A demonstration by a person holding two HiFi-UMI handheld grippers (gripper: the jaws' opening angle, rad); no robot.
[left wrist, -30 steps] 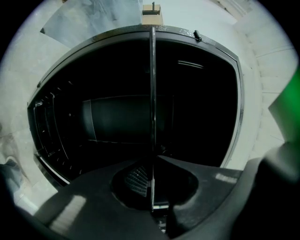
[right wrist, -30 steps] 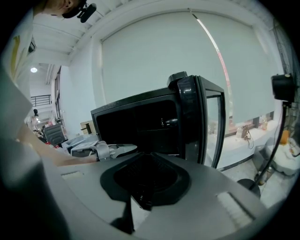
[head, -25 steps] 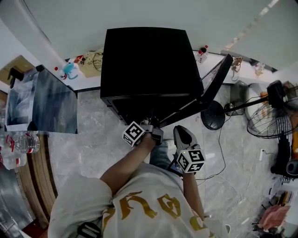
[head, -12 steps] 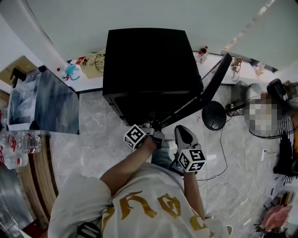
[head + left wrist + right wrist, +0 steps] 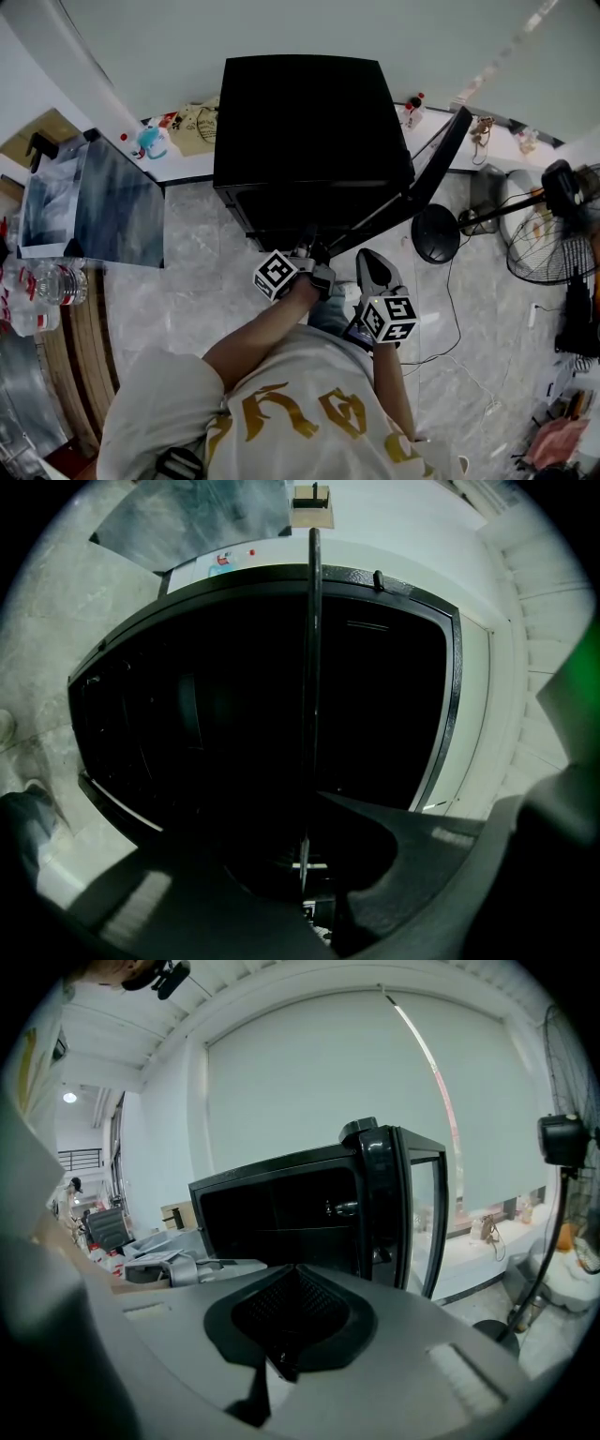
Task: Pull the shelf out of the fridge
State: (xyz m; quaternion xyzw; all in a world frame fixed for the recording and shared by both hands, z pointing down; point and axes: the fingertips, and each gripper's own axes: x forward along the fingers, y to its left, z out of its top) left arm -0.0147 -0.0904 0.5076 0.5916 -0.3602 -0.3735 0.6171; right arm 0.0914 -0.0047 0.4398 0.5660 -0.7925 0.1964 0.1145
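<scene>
- Head view: black fridge stands on pale stone floor, back to the wall. Its glass door is swung open at the fridge's right side.
- Left tongs reach right up to the fridge's open front, low and about centre, w/ the marker cube just behind them. The shelf can't be made out in the dark opening from here.
- Right tongs hang near the fridge front, just right of the left ones and below the open door, apart from the fridge.
- Standing fan is well right of the fridge, beyond the door. Water bottles are well left of it.
- Left gripper view: camera is rolled, and the fridge opening fills most of the frame, inside all black. Shelf shows edge-on as a thin dark line crossing the opening from the far rim down to the tongs.
- Left tongs are clamped on the shelf's near edge, which runs straight in btw the two jaws. Most of the shelf lies inside the fridge. How far it sticks out, can't tell.
- Right gripper view: right tongs are pressed together, nothing btw them.
- Fridge is ahead of them, dark front facing. Door stands open at the fridge's right, and the fan is beyond the door.
</scene>
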